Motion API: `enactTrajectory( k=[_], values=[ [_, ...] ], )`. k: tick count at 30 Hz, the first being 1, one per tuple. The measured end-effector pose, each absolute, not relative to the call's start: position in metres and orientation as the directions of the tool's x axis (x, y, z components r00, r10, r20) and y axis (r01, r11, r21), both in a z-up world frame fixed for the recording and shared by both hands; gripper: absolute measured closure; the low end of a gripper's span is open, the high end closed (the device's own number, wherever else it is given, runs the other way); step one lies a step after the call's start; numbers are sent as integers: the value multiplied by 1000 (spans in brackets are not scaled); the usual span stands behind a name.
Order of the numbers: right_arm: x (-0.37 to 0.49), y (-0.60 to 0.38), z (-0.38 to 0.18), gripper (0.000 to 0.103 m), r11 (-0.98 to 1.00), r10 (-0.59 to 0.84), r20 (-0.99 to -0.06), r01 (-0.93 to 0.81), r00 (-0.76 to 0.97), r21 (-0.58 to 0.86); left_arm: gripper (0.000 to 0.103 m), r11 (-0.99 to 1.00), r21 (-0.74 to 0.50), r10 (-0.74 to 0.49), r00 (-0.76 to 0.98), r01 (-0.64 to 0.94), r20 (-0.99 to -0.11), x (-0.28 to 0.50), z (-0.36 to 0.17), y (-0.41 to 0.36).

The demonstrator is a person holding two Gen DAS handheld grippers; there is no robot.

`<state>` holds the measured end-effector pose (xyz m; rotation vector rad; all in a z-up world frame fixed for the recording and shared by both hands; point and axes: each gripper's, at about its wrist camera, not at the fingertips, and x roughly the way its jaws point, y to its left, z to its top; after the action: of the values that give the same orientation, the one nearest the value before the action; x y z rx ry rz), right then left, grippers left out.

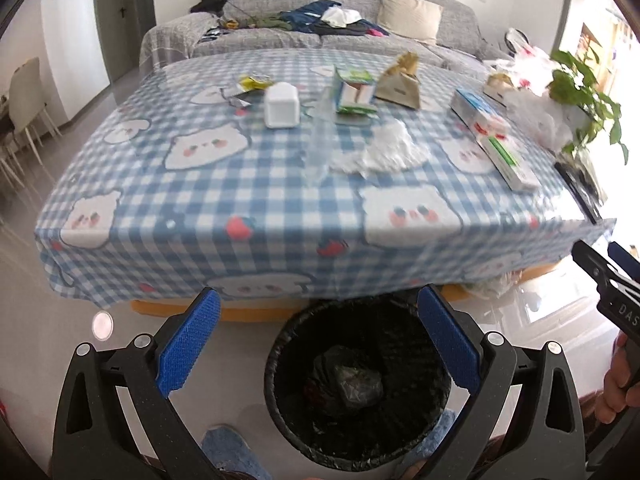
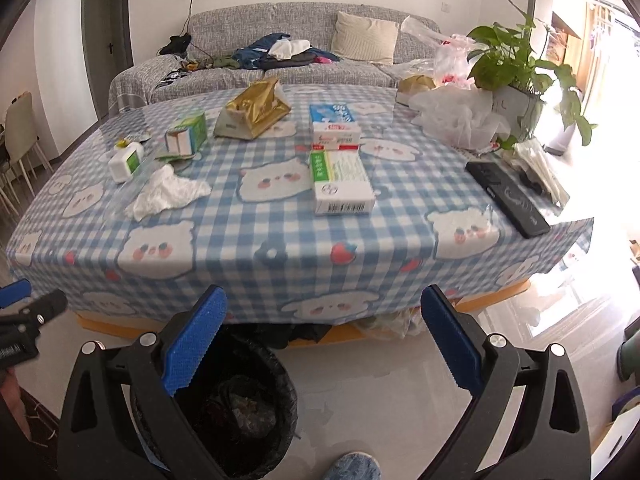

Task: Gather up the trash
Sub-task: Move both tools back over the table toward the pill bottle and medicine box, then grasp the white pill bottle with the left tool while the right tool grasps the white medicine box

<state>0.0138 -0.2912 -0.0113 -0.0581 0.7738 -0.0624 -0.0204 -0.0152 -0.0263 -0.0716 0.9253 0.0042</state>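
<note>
A black lined trash bin point(image 1: 358, 384) point(image 2: 236, 404) stands on the floor before the table, with dark crumpled trash inside. My left gripper point(image 1: 320, 308) hangs open above the bin, nothing between its blue pads. My right gripper point(image 2: 322, 308) is also open and empty, to the right of the bin. On the checked tablecloth point(image 2: 280, 232) lie a crumpled white tissue point(image 1: 384, 148) point(image 2: 168, 192), a white box point(image 1: 281, 105) point(image 2: 125, 162), a green carton point(image 1: 354, 90) point(image 2: 187, 136), a gold bag point(image 1: 400, 80) point(image 2: 254, 110), two medicine boxes point(image 2: 340, 178) point(image 1: 492, 136) and a clear plastic wrapper point(image 1: 318, 136).
A black remote point(image 2: 506, 198) lies near the table's right edge, beside a potted plant point(image 2: 516, 76) and white plastic bags point(image 2: 460, 118). A grey sofa point(image 2: 280, 40) with clothes stands behind the table. Chairs point(image 1: 24, 96) stand at the left. A slippered foot point(image 2: 352, 466) shows at the bottom.
</note>
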Motion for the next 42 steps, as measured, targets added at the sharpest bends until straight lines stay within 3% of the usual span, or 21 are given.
enactTrajectory(
  k=[16, 31, 42],
  values=[
    [104, -309, -12, 9, 991, -115, -709, 35, 695, -126, 7, 994, -33, 33, 591, -100, -806, 89, -17, 18],
    [175, -306, -34, 9, 997, -71, -760, 22, 646, -74, 8, 991, -18, 60, 567, -131, -821, 187, -23, 31],
    [200, -301, -48, 14, 998, -56, -789, 12, 612, -61, 20, 989, -7, 72, 528, -145, -846, 221, -33, 38]
  ],
)
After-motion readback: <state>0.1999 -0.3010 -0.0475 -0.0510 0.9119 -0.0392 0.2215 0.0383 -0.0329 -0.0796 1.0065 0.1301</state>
